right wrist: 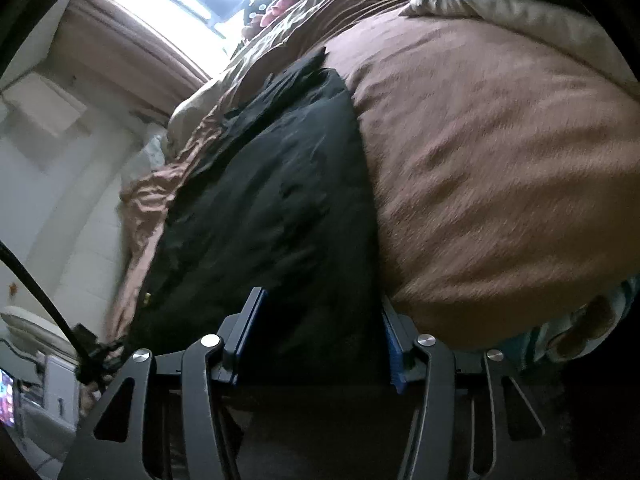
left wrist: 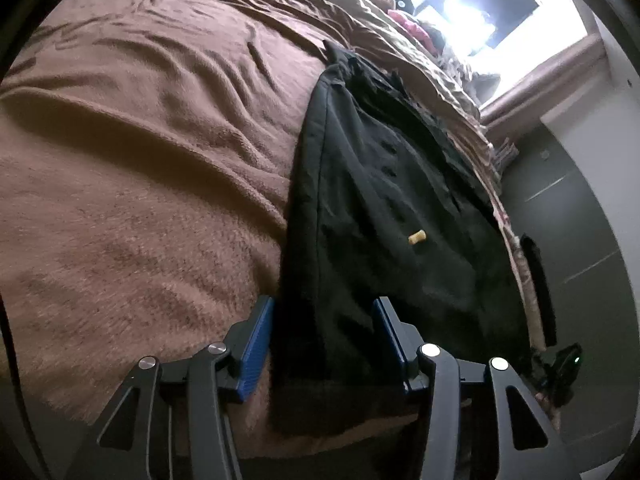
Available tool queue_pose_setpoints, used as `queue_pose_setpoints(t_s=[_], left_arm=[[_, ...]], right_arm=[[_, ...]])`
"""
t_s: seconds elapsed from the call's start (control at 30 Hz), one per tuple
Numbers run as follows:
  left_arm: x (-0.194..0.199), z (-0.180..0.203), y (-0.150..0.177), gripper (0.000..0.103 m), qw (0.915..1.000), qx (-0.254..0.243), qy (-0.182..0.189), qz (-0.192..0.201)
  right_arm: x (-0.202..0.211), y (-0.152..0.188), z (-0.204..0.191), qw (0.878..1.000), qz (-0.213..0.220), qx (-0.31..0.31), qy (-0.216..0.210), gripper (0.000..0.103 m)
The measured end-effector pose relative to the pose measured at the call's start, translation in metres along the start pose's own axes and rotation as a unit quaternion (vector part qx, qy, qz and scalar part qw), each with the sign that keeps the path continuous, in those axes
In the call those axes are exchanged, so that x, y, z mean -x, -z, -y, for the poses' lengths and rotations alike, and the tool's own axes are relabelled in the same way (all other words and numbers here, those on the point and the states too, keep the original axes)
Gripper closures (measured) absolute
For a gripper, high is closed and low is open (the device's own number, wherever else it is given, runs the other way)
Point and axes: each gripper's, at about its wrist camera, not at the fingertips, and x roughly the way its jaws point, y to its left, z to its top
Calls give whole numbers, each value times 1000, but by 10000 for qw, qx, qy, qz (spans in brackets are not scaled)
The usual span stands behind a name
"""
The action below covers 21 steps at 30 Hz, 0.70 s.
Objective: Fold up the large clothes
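We have the black garment [left wrist: 384, 208] lying flat as a long strip on the brown fleece blanket [left wrist: 140, 168], running away from us toward the bright window [left wrist: 480, 4]. Left gripper [left wrist: 322, 340]: jaws wide apart, blue pads [left wrist: 256, 344] straddling the near end of the garment, no fabric pinched. Right gripper [right wrist: 320, 336]: also spread wide, near end of the black garment [right wrist: 272, 200] sits between its fingers; we can't tell if the pads [right wrist: 252, 324] touch cloth. Small yellow tag [left wrist: 417, 237] shows mid-garment in the left wrist view. Garment's right edge lies near the bed edge, beside crumpled tan bedding [left wrist: 452, 80]. Pink item [left wrist: 412, 26] sits far off near the window.
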Motion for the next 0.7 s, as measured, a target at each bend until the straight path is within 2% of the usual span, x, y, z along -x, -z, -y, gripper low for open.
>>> queue_pose_setpoints(t_s=[0.1, 0.13, 0.33, 0.37, 0.47, 0.5, 0.53, 0.7], left_arm=[[-1, -4, -2, 53, 9998, 188, 108, 9], [0, -4, -2, 57, 9997, 229, 100, -2], [6, -10, 8, 80, 9991, 392, 112, -153], [7, -10, 9, 81, 9991, 381, 96, -144], [12, -1, 11, 85, 9997, 197, -124, 38], [15, 1, 12, 91, 9996, 209, -118, 122], [19, 4, 12, 94, 9995, 240, -29, 199], [56, 20, 6, 96, 9971, 145, 260, 695]], right_arm=[[-5, -3, 3, 9999, 71, -98, -41, 59], [-7, -3, 2, 9999, 125, -108, -6, 67], [-20, 0, 7, 9991, 245, -344, 21, 85], [-20, 2, 5, 9990, 270, -344, 53, 91], [-10, 3, -3, 9986, 417, -319, 105, 101], [-5, 3, -7, 9984, 485, -278, 103, 102], [1, 1, -13, 9980, 583, -218, 90, 102], [28, -5, -42, 9961, 875, 84, -67, 103]])
